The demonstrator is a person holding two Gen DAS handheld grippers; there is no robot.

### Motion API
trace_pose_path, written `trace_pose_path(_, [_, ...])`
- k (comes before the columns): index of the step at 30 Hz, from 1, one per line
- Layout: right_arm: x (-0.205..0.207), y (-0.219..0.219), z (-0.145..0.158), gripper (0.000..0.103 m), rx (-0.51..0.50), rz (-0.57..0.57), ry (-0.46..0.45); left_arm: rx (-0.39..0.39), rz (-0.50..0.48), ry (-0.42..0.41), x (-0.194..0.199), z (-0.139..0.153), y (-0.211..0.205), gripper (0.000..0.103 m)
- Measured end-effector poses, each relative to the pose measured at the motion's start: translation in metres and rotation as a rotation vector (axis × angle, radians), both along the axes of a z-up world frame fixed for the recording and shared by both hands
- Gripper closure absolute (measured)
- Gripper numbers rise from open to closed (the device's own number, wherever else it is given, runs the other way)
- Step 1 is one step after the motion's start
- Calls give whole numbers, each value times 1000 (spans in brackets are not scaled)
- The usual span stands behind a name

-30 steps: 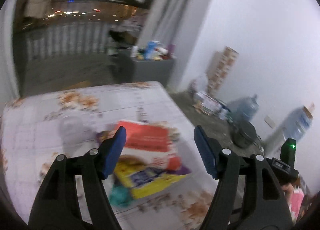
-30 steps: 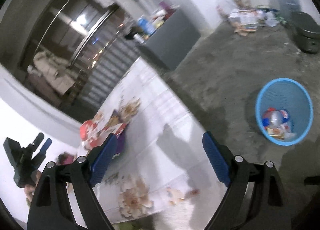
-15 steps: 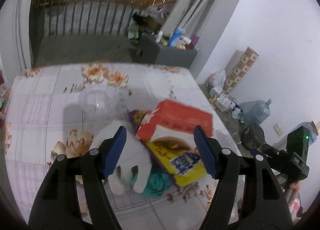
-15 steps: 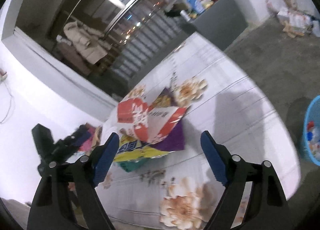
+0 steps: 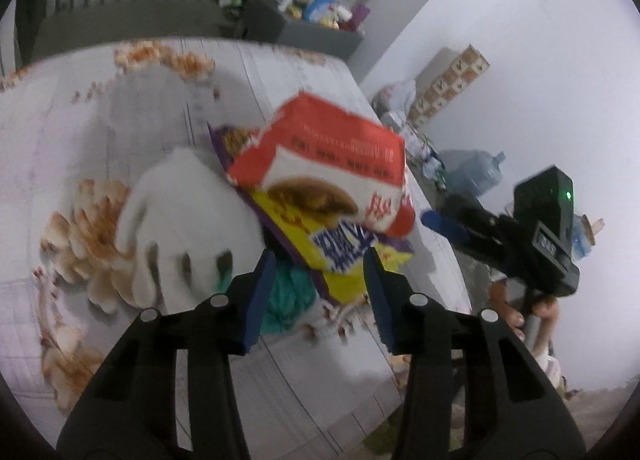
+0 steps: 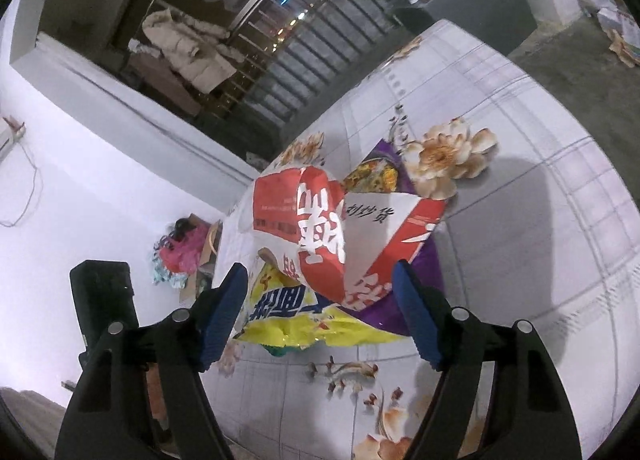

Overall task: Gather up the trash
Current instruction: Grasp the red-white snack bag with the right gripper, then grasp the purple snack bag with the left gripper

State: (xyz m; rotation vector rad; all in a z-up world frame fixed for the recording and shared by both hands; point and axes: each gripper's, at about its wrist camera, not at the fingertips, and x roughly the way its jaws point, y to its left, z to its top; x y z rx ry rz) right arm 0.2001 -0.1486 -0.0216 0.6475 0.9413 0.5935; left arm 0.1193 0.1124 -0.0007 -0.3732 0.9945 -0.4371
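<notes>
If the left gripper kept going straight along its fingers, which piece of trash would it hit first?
Most likely the yellow snack wrapper, whose near edge lies between the jaws of the left gripper, which have just been closing and do not press on it. The teal wrapper underneath is close too; depth is unclear.

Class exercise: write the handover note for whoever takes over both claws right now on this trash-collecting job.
Left claw: open, has just been closing, aimed at the yellow wrapper; nothing gripped.
Right claw: open, has just been closing, astride the red-and-white bag; not gripped.
Trash: bag, yellow and purple wrapper and teal scrap piled on the floral table.
Done: nothing lifted.
Left: grip, bin everything.
</notes>
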Motion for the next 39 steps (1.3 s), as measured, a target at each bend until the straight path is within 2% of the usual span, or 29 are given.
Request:
trace_pose_path(6, [11,13,-4,31,-7,43,-10,-101,-7,94,7,-19,4,64])
trace_pose_path(10, [20,21,-8,36,-3,76,-9,-122,11,110,16,-26,7,64])
trace_pose_path(20, [27,34,-27,61,21,135,42,-168,40,109,29,-36,10,64])
trace_pose_path(27, [25,30,-30,73,62,134,42,-281,22,65,25,-33,11,64])
trace_pose_path(29, [25,30,-30,76,73,134,41,-281,33,78,27,-36,11,64])
trace_pose_path(32, [25,31,-31,81,77,133,41,-244,47,109,32,-43,6,74])
trace_pose_path(35, [24,31,-30,85,83,132,34,-212,43,103,34,-42,2,83])
trace_pose_path(39, [23,27,-25,89,94,116,17,-190,36,87,36,-41,-2,89])
